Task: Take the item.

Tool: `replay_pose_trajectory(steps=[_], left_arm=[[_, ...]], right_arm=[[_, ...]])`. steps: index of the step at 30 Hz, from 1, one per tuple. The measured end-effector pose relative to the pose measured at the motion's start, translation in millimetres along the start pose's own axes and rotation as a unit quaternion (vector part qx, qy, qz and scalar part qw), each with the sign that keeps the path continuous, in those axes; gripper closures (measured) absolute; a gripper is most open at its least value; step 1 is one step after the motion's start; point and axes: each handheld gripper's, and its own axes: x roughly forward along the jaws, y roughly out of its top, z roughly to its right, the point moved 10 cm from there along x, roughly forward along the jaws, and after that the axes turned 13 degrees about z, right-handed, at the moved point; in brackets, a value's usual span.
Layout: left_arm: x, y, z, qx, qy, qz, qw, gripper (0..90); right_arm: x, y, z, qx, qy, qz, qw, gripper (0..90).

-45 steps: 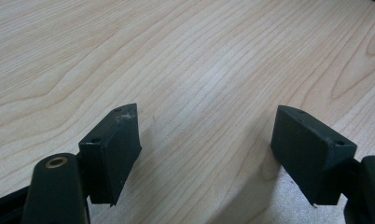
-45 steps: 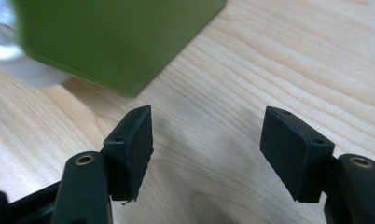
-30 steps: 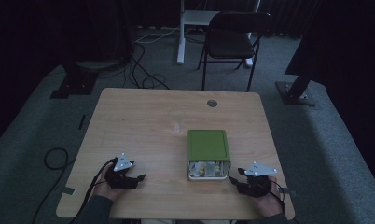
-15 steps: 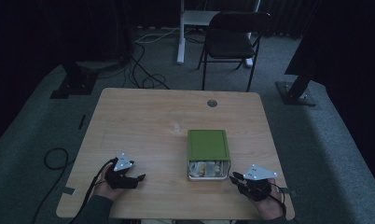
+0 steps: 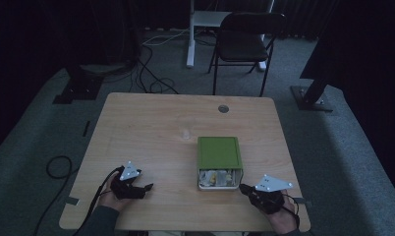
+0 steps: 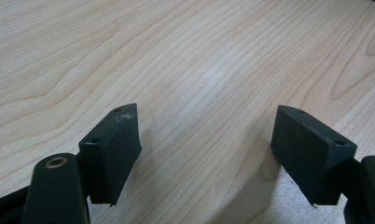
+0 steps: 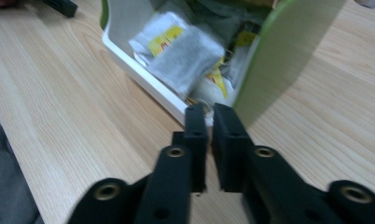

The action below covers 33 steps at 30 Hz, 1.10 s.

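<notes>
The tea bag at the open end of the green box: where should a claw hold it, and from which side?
Probably its raised near corner, from the person's side: the tea bag sticks out of the green box above the white tray lip, where the right claw points.

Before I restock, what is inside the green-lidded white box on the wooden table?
The green-lidded white box holds paper tea-bag sachets with yellow labels at its open near end. The green lid covers the rest, hiding whatever lies beneath it.
</notes>
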Motion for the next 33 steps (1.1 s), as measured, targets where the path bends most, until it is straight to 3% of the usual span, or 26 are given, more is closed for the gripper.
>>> replay_pose_trajectory(steps=[3,19,25,33], left_arm=[[0.0,0.0,0.0,0.0,0.0,0.0,1.0,24.8],[0.0,0.1,0.0,0.0,0.0,0.0,1.0,24.8],[-0.1,0.0,-0.1,0.001,0.0,0.0,1.0,24.8],[-0.1,0.0,0.0,0.0,0.0,0.0,1.0,24.9]], right_arm=[[5.2,2.9,-4.6,-0.001,0.004,0.002,1.0,75.6],[34.8,7.4,-22.6,-0.01,0.04,-0.004,0.9991,64.8],[43.1,5.5,-24.3,-0.017,0.05,-0.008,0.9986,65.6],[41.8,5.1,-22.7,-0.021,0.054,-0.008,0.9983,69.4]])
